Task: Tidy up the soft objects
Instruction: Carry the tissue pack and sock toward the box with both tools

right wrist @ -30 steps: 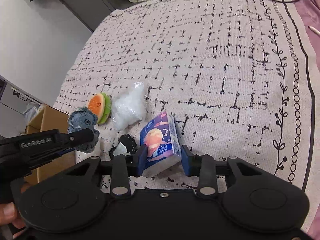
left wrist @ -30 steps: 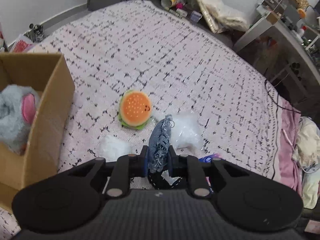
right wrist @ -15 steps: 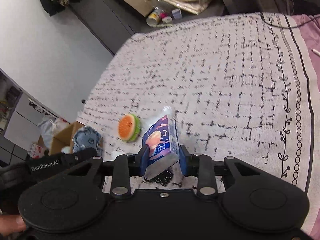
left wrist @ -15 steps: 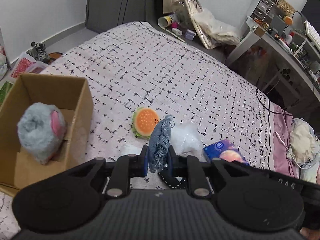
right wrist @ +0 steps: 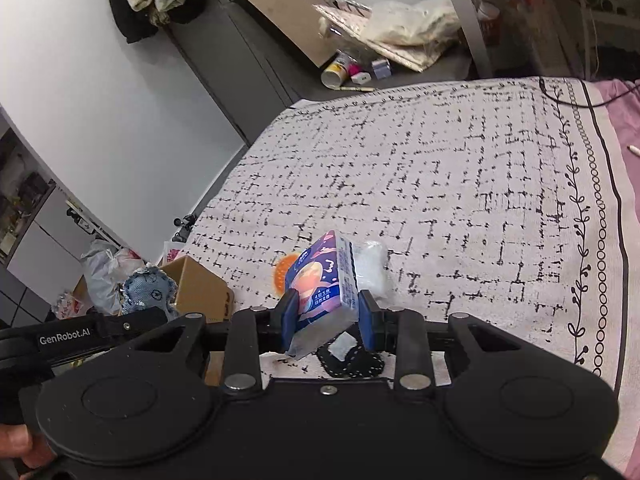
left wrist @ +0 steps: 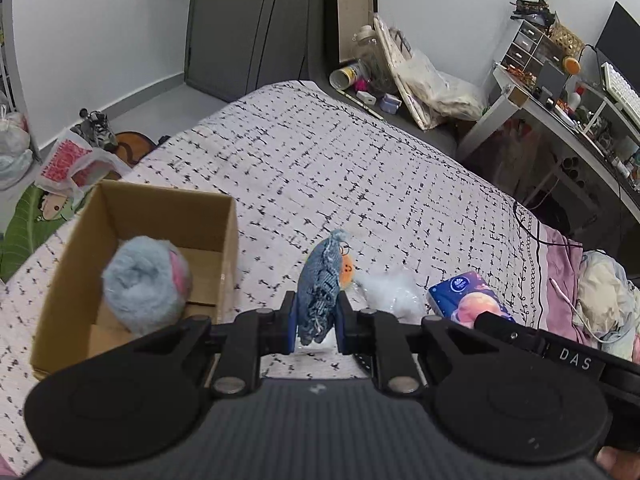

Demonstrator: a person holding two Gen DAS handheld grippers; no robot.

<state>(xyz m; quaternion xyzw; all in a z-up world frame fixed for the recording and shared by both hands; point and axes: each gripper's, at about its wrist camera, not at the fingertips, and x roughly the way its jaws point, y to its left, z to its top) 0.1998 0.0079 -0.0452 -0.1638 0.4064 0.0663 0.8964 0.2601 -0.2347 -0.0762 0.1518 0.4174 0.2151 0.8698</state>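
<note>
Left gripper (left wrist: 316,322) clamps denim toy (left wrist: 322,296); right gripper (right wrist: 326,318) clamps tissue pack (right wrist: 322,284).

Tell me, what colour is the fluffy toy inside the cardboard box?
The fluffy toy is light grey-blue with a pink patch; the left wrist view shows it best.
</note>
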